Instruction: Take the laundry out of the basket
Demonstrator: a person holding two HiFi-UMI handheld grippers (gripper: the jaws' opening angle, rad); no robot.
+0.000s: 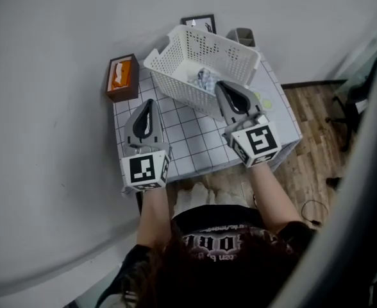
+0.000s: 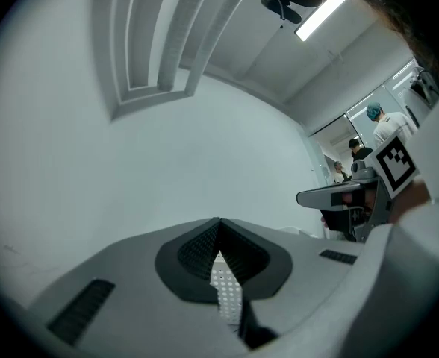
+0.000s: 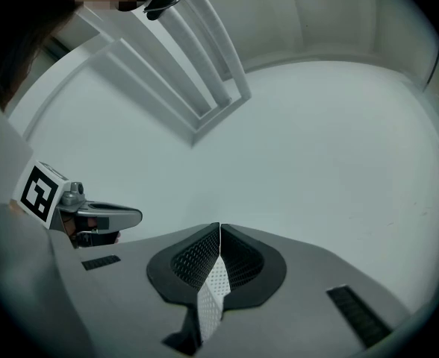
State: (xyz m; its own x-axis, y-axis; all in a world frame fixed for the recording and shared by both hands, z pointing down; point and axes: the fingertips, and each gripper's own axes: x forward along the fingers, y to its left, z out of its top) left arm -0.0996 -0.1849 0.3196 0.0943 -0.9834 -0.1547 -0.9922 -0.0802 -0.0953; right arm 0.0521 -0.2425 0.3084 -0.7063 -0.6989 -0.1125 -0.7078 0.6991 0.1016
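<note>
A white perforated basket (image 1: 234, 58) stands at the far side of a small table with a grid-pattern cloth (image 1: 195, 143). A small blue and white piece of laundry (image 1: 203, 79) lies on its floor. My right gripper (image 1: 219, 84) is shut and holds nothing, with its tip over the basket's near rim, just right of the laundry. My left gripper (image 1: 149, 101) is shut and holds nothing; it hovers over the table's left part, short of the basket. Both gripper views face the pale wall, with a sliver of basket mesh (image 2: 225, 289) (image 3: 213, 289) behind the shut jaws.
An orange tissue box (image 1: 121, 77) sits at the table's far left corner. A framed picture (image 1: 199, 23) and a grey container (image 1: 242, 37) stand behind the basket. Wooden floor (image 1: 317, 140) and an office chair (image 1: 352, 101) lie to the right. Distant people (image 2: 376, 121) show in the left gripper view.
</note>
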